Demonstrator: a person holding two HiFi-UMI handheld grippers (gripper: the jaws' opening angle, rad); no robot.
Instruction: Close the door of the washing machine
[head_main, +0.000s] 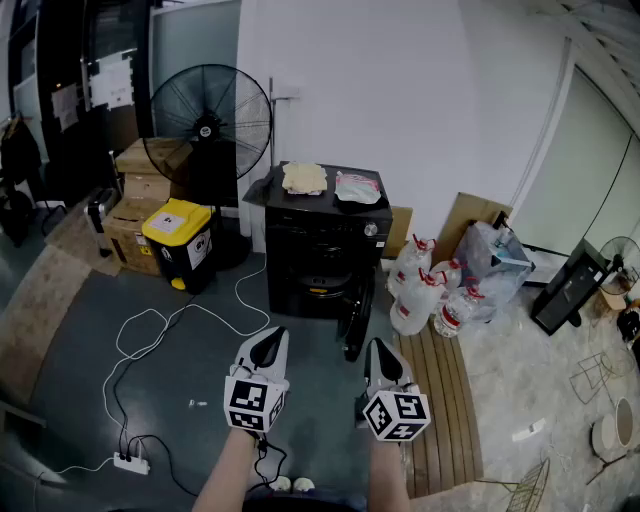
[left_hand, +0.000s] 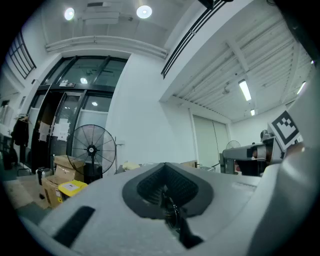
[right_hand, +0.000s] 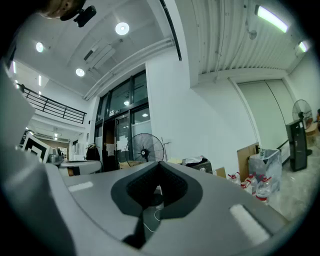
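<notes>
1 washing machine (head_main: 325, 240), frame centre; its open door (head_main: 356, 315) shows in head view only. 2 grippers, left gripper (head_main: 267, 348) and right gripper (head_main: 380, 350): jaws pressed together, empty.

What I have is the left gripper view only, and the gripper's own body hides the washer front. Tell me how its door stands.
Observer: The door of the washing machine is open, swung out toward the right in the head view.
Operator: Report the right gripper.
Observer: The right gripper is shut on nothing and hangs short of the door, not touching it.
Operator: Say what stands near that door.
Observer: Several large water bottles stand just right of the open door.
</notes>
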